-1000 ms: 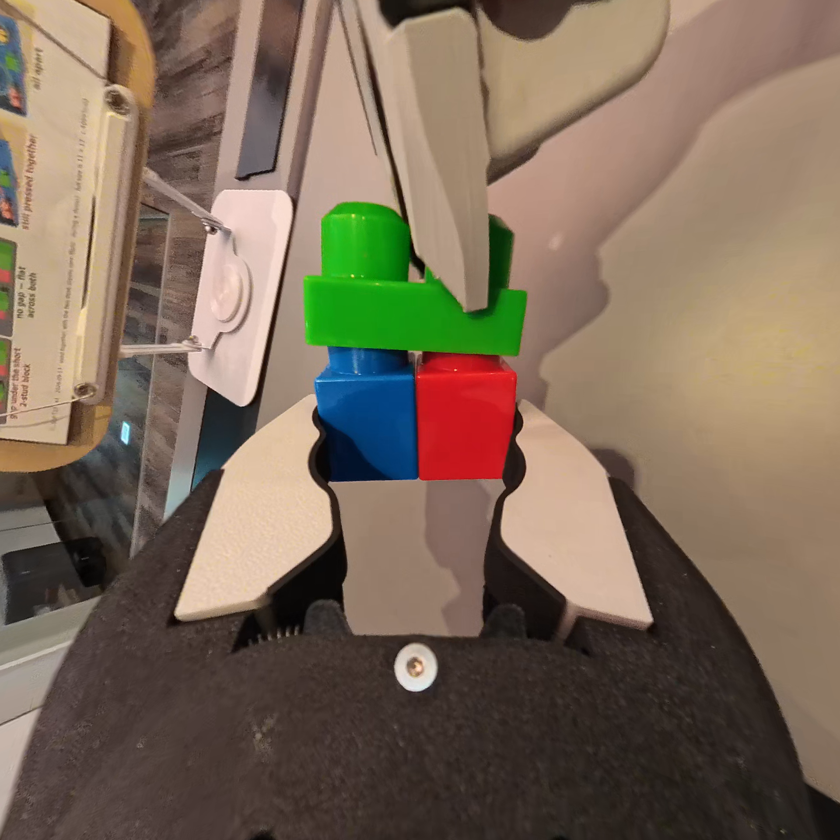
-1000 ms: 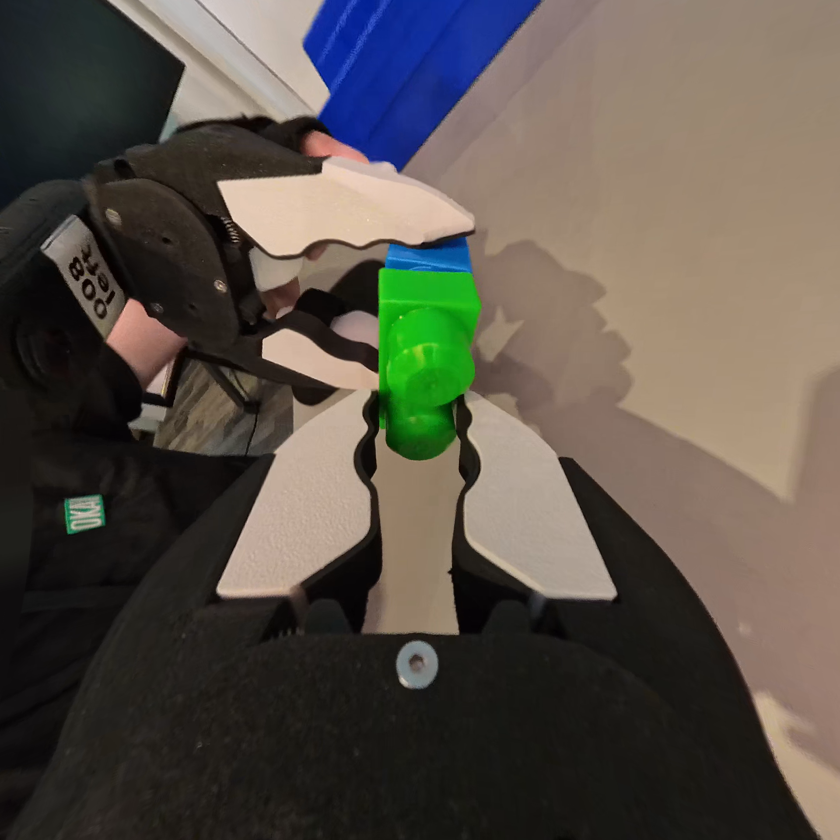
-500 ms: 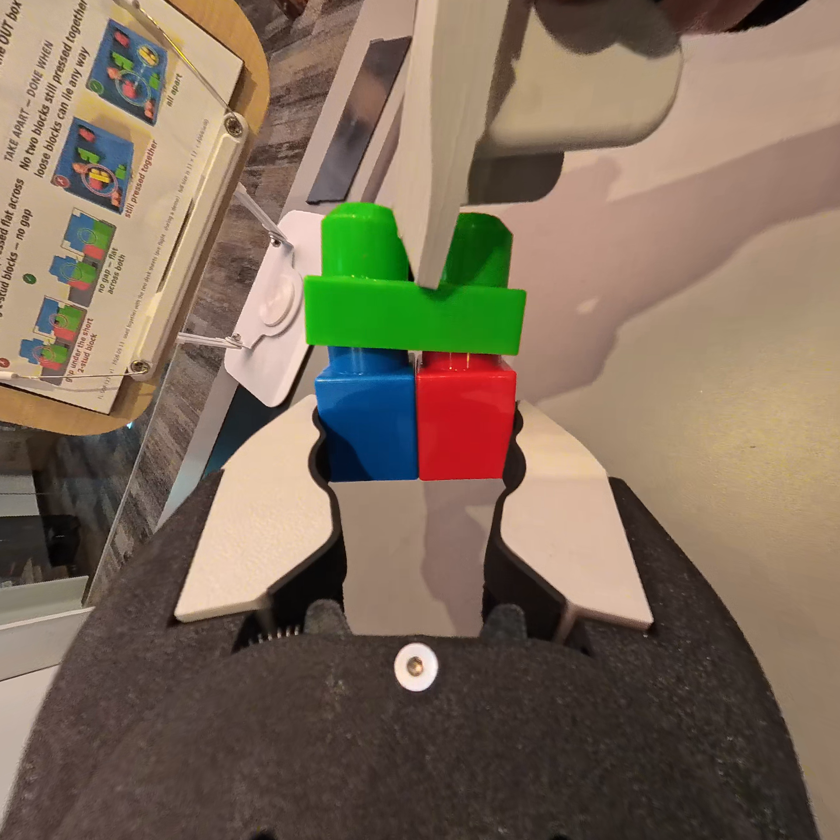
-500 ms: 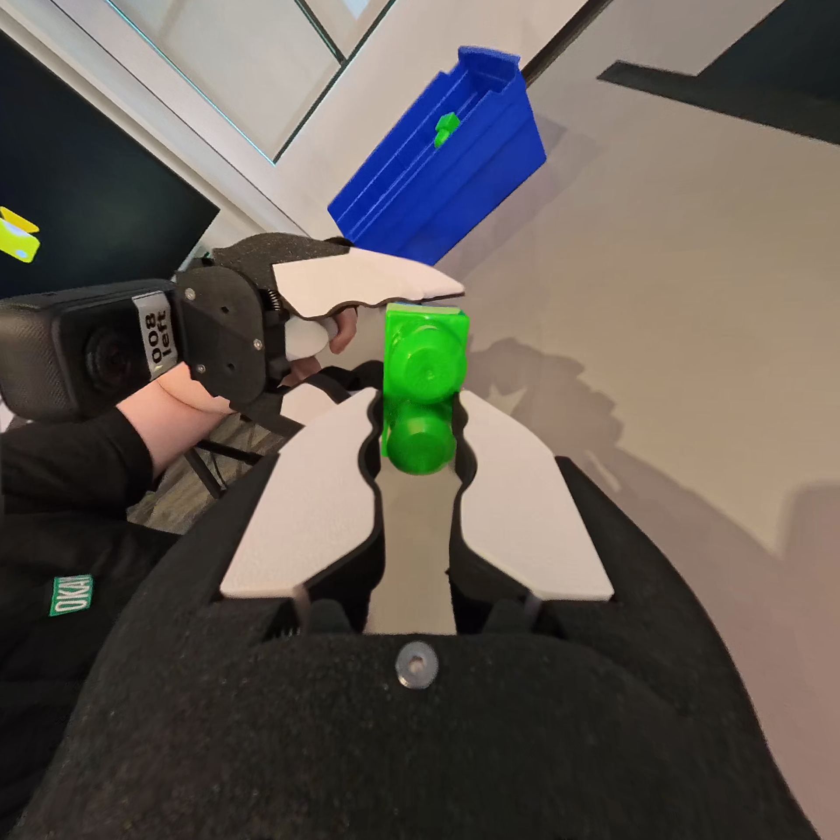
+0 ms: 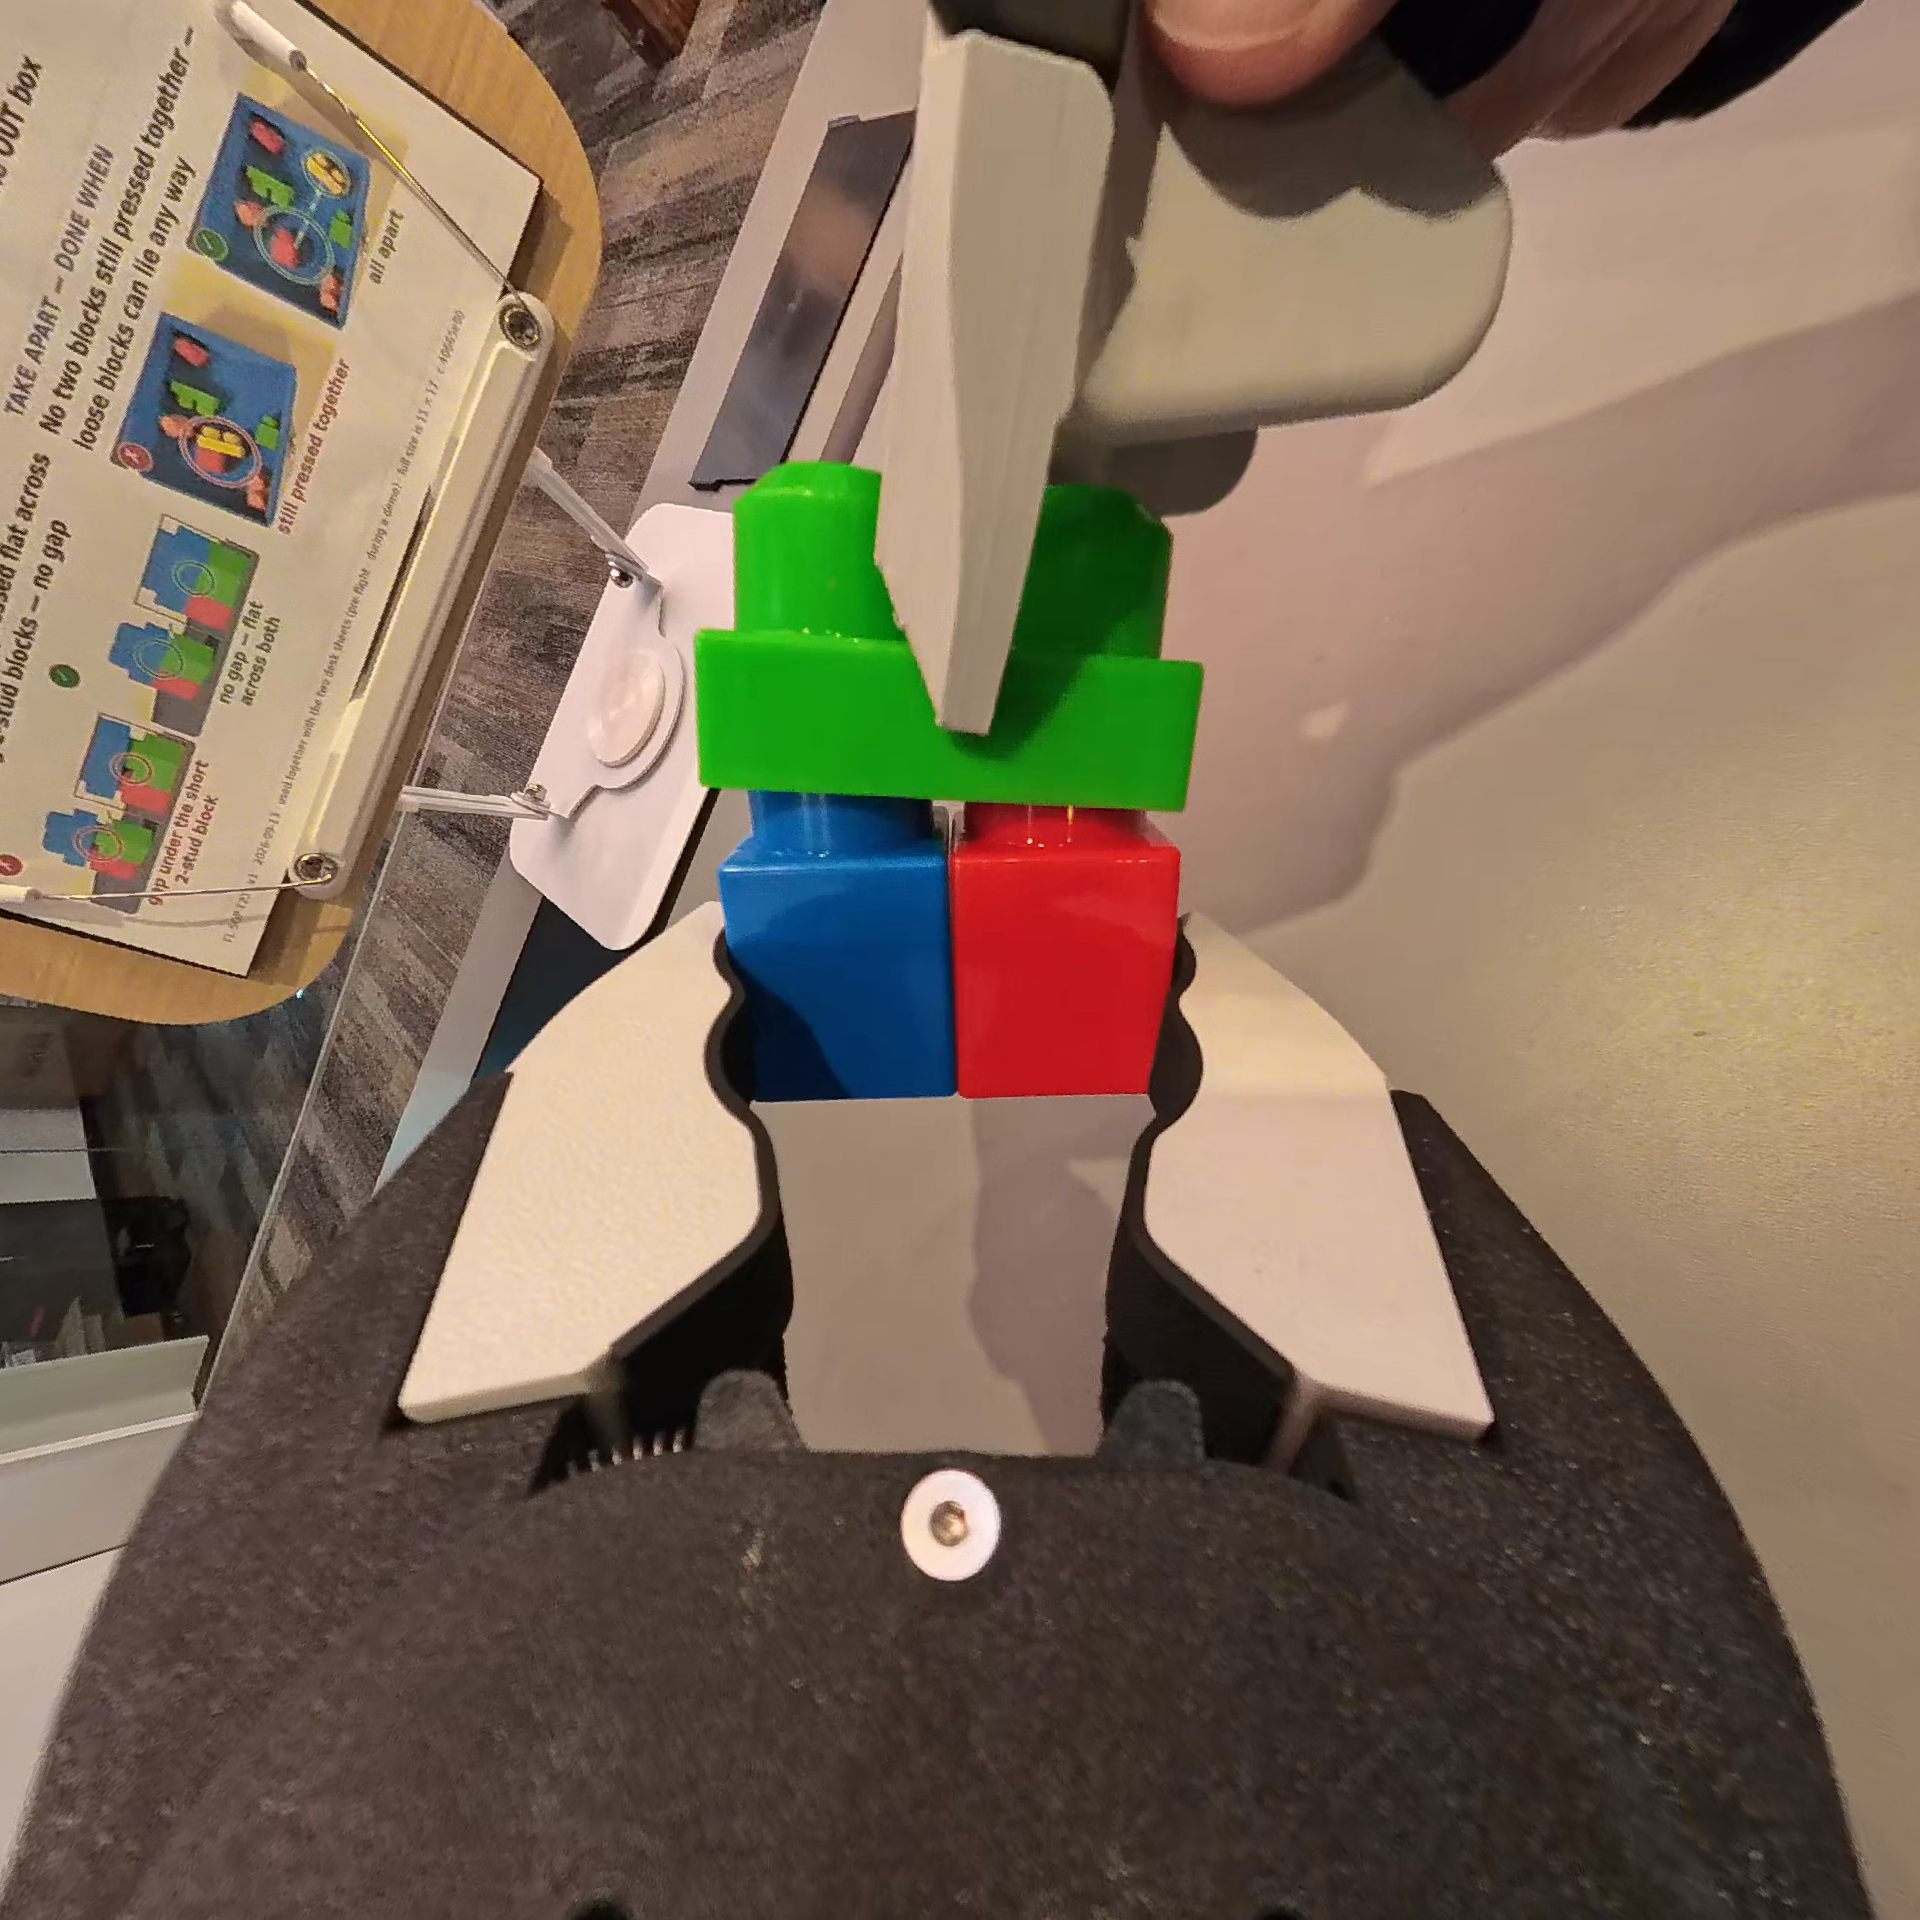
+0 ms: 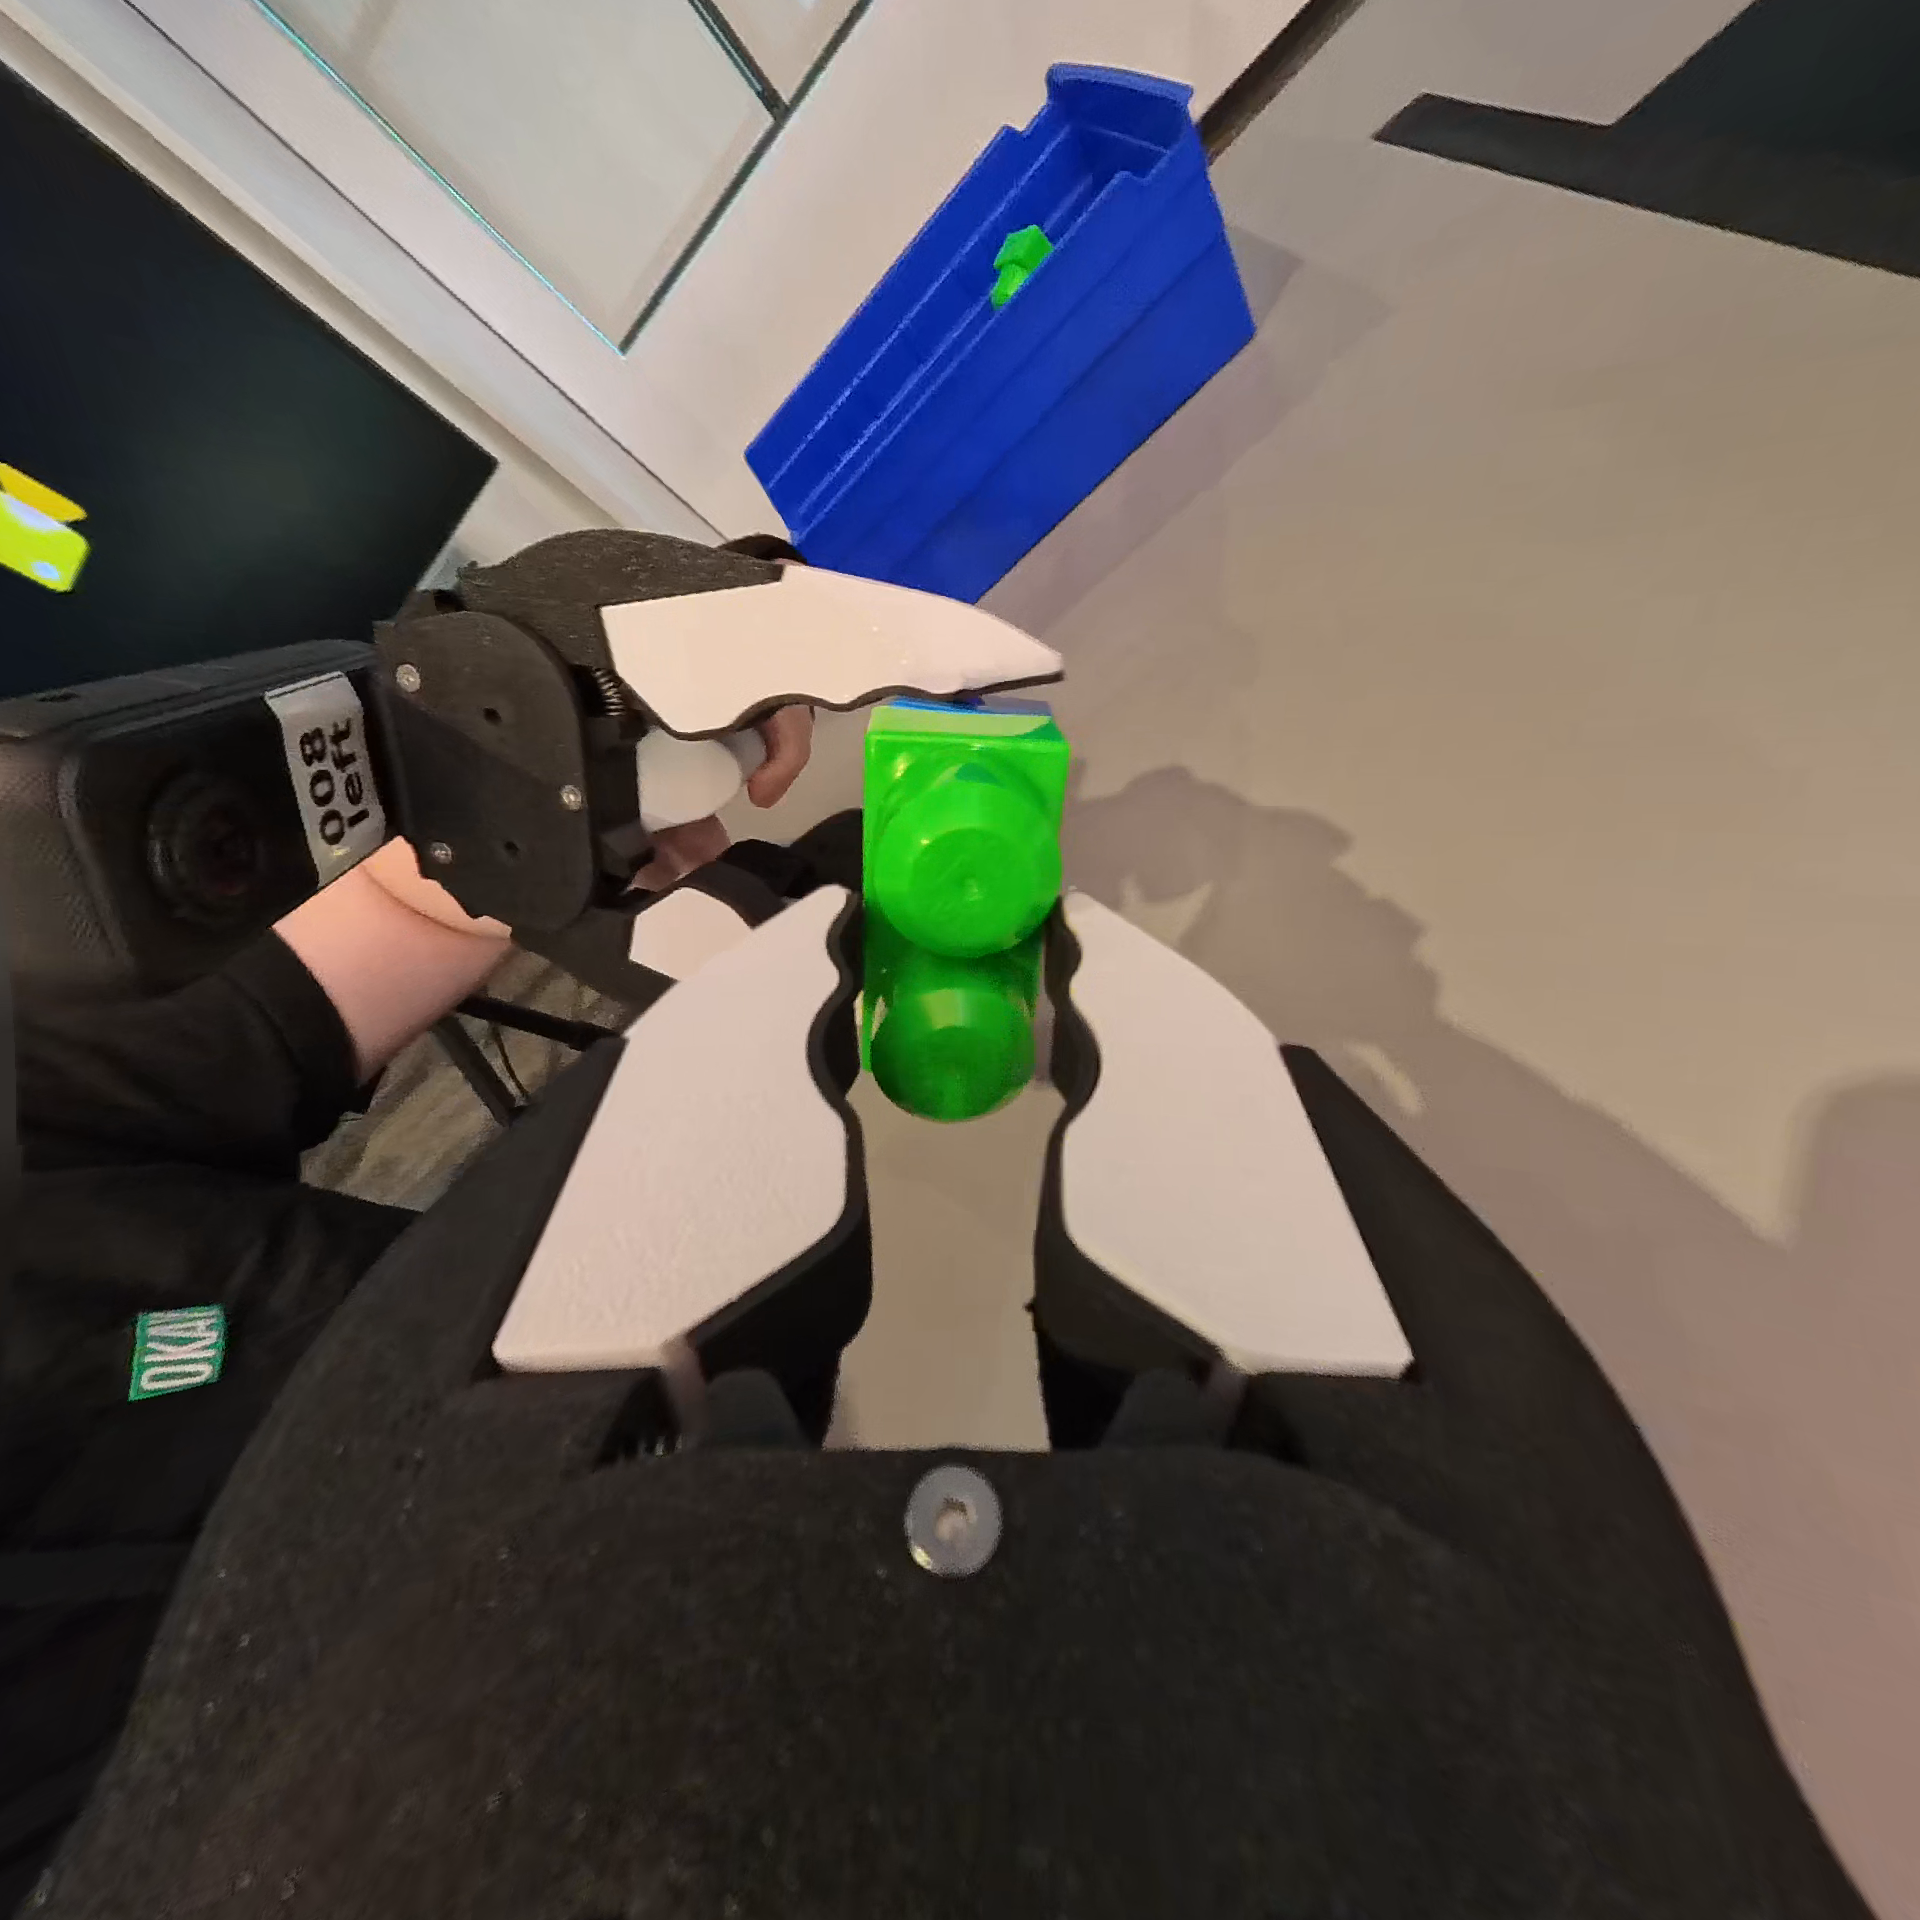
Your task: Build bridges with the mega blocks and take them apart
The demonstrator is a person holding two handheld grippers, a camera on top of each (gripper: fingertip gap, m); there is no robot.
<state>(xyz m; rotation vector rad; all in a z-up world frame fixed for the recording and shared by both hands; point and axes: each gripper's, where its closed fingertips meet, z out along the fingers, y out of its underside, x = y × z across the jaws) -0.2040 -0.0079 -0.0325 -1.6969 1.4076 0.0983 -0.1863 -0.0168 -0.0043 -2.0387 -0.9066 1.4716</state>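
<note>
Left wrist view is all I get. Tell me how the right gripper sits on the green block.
Observer: The right gripper has one finger on each long side of the green block and is shut on it, with the studs facing its camera.
Operator: Name what lies beyond it.
Observer: A blue bin stands on the table, farther off than the green block.
Operator: Report its contents.
Observer: One small green piece shows inside; the rest of the bin's inside is hidden.
</note>
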